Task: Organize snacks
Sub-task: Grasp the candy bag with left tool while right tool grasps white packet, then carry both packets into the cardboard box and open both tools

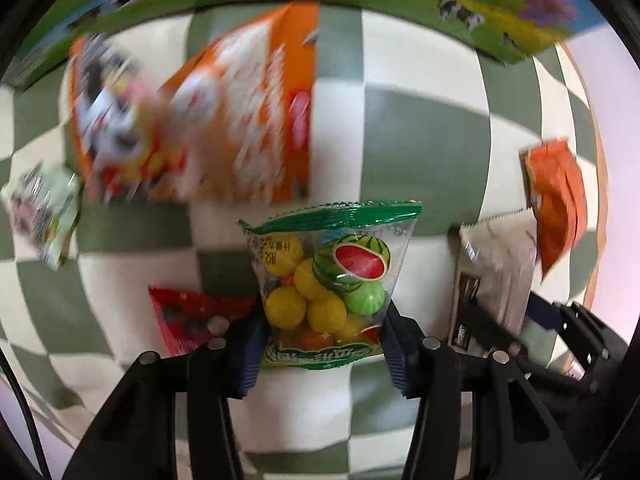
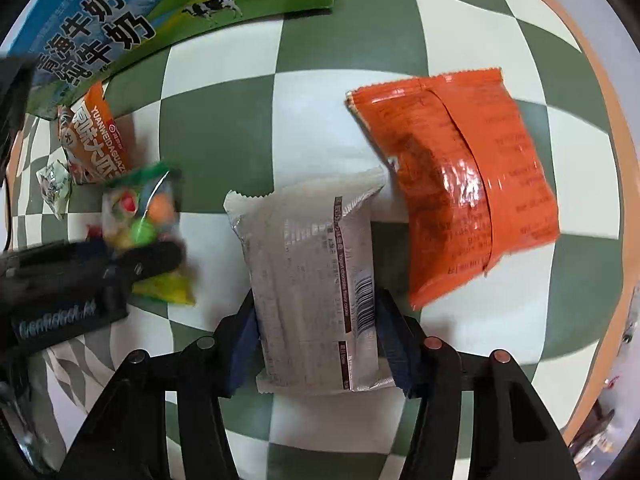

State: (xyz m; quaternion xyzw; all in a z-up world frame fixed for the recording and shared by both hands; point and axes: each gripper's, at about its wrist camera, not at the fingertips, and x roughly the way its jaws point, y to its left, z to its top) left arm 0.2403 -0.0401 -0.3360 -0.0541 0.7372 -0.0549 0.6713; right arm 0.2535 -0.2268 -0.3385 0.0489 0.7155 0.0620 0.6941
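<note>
Upper left of the left wrist view, the orange snack bag (image 1: 192,120) is motion-blurred; the milk carton (image 1: 480,4) is cut off at the top edge.

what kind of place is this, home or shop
Probably a home table: a green and white checked tablecloth over a round wooden table edge, with loose snack packets such as a candy bag and a milk carton box.

Checkered tablecloth (image 2: 320,40): orange packet (image 2: 460,184), white packet (image 2: 308,264), milk carton (image 2: 120,12).

Orange pack (image 2: 98,136) reads, seemingly, "YUANWEIDAGUAZI".
</note>
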